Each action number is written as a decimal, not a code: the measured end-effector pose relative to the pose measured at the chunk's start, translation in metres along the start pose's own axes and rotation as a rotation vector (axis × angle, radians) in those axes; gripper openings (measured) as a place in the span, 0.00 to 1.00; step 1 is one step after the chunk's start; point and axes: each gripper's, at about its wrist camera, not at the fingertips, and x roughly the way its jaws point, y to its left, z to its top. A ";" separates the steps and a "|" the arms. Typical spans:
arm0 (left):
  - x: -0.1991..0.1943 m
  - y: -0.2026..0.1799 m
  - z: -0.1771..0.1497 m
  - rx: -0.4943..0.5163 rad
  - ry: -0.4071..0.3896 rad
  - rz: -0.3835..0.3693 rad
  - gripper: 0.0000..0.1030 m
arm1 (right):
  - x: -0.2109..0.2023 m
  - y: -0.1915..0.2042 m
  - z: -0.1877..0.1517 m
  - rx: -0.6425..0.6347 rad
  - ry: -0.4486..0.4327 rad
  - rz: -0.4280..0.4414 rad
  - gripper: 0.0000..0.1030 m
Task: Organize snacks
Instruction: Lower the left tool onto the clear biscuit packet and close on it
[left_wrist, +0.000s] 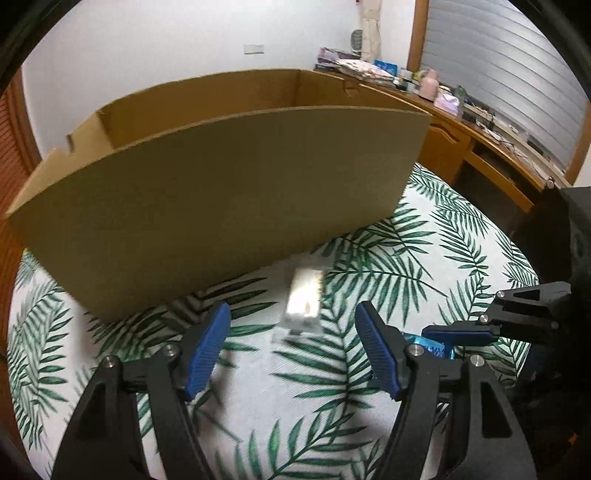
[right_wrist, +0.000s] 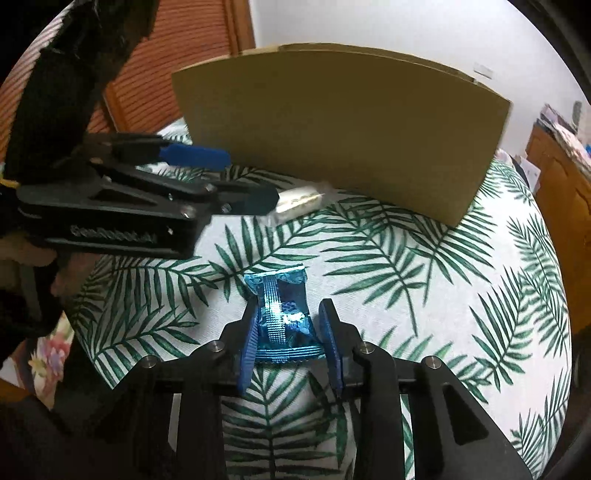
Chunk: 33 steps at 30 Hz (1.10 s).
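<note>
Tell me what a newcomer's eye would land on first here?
The big open cardboard box at the far side of the palm-leaf tablecloth dominates. In front of it, the right gripper pinches a shiny blue snack packet. The left gripper, jaws open, hovers at a pale wrapped snack beside the box.

Shiny blue foil snack packet (right_wrist: 282, 317), crinkled, with crimped ends, lying on the leaf-print cloth and pinched along its two long sides. Pale snack in a clear wrapper (left_wrist: 303, 301), blurred, lying flat on the cloth just in front of the box wall. Open brown cardboard box (left_wrist: 221, 184), upright, flaps raised; its contents cannot be seen. The two snacks lie apart
</note>
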 end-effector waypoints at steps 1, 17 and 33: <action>0.002 -0.001 0.001 0.000 0.005 -0.011 0.68 | -0.001 -0.002 -0.001 0.010 -0.005 -0.004 0.30; 0.021 -0.007 0.016 -0.010 0.037 -0.030 0.46 | -0.022 -0.026 -0.015 0.083 -0.057 -0.032 0.30; 0.024 -0.013 0.011 0.020 0.066 -0.005 0.19 | -0.039 -0.039 -0.020 0.115 -0.095 -0.037 0.30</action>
